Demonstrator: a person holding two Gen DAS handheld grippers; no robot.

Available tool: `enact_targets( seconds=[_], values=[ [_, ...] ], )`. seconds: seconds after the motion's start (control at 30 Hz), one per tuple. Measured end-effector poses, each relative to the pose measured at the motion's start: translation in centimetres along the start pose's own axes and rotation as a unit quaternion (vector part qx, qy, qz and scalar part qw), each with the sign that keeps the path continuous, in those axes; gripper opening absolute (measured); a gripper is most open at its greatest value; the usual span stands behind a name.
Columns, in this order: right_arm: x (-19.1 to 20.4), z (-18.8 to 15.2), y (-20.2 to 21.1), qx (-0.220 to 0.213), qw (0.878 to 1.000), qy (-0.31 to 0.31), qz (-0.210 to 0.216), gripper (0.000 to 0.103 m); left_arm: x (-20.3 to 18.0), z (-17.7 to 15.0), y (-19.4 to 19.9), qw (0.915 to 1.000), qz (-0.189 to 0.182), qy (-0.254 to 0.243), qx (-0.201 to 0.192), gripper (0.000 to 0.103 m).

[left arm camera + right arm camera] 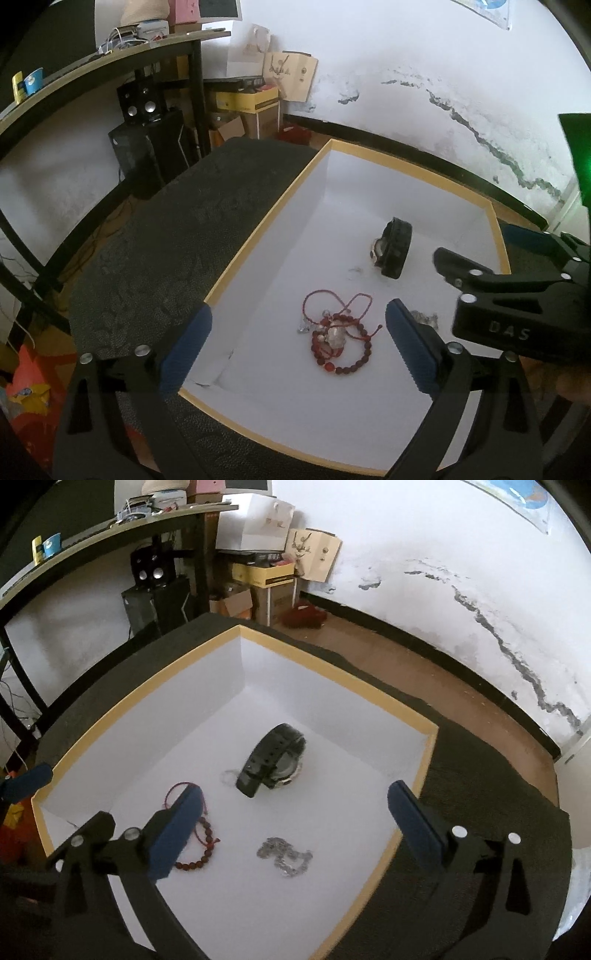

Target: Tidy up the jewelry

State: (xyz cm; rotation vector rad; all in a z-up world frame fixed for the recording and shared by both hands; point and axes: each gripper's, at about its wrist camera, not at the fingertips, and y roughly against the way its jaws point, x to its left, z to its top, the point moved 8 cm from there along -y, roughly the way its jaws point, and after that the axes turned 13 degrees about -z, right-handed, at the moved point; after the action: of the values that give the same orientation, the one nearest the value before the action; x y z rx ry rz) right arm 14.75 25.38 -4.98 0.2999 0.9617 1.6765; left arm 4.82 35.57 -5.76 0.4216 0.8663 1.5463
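A white box with a tan rim [266, 218] [325, 661] sits on a dark cloth surface. Inside lie a red bead bracelet tangled with a red cord and clear charms [338, 341] [199, 856], a black watch [395, 253] [273, 764], a silver chain [286, 856] [424, 318] and a small thin ring [229, 776]. My left gripper [297, 350] is open above the box, with the red bracelet between its blue fingers. My right gripper [291, 830] is open above the box, over the silver chain; it also shows at the right of the left wrist view [491, 291].
The dark cloth surface [155, 258] surrounds the box. A black desk [110, 535] with speakers, a computer tower and cardboard boxes stands at the back left. A cracked white wall [461, 590] and brown floor lie behind.
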Motion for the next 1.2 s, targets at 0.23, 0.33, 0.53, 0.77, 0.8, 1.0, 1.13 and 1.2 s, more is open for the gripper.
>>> enact_targets(
  seconds=[0.23,0.33,0.53,0.77,0.8,1.0,1.13,1.2],
  values=[
    [-5.3,-1.1,3.5,-0.029,0.998,-0.052,-0.016,0.097,-3.6,0.8,0.5,0.9995,-0.022,-0.014,-0.015,0.094],
    [-8.9,-2.8,5.0,-0.03,0.996,-0.079,-0.026,0.097,-6.9,0.8,0.5,0.9983,-0.04,-0.04,-0.014,0.094],
    [-19.1,-7.8,7.2,-0.024,0.986,-0.15,-0.073,0.097,-14.9,0.6,0.2,0.9932,-0.082,-0.078,-0.027,0.096],
    [-29.8,-15.8,7.0,0.012,0.967,-0.225,-0.122,0.097,-24.4,-1.5,-2.3,0.9857,-0.112,-0.125,-0.019,0.096],
    [-30.7,-16.7,6.9,0.017,0.965,-0.229,-0.126,0.097,-25.9,-1.9,-2.9,0.9846,-0.112,-0.133,-0.017,0.096],
    [-34.7,-23.0,5.1,0.046,0.96,-0.233,-0.148,0.097,-31.9,-4.7,-5.6,0.9792,-0.126,-0.159,0.008,0.096],
    [-35.6,-25.5,3.4,0.067,0.959,-0.234,-0.146,0.097,-34.0,-7.2,-8.0,0.9785,-0.132,-0.152,0.047,0.096],
    [-35.7,-25.9,2.6,0.078,0.959,-0.236,-0.135,0.097,-34.2,-8.1,-9.2,0.9785,-0.133,-0.141,0.07,0.096]
  ],
)
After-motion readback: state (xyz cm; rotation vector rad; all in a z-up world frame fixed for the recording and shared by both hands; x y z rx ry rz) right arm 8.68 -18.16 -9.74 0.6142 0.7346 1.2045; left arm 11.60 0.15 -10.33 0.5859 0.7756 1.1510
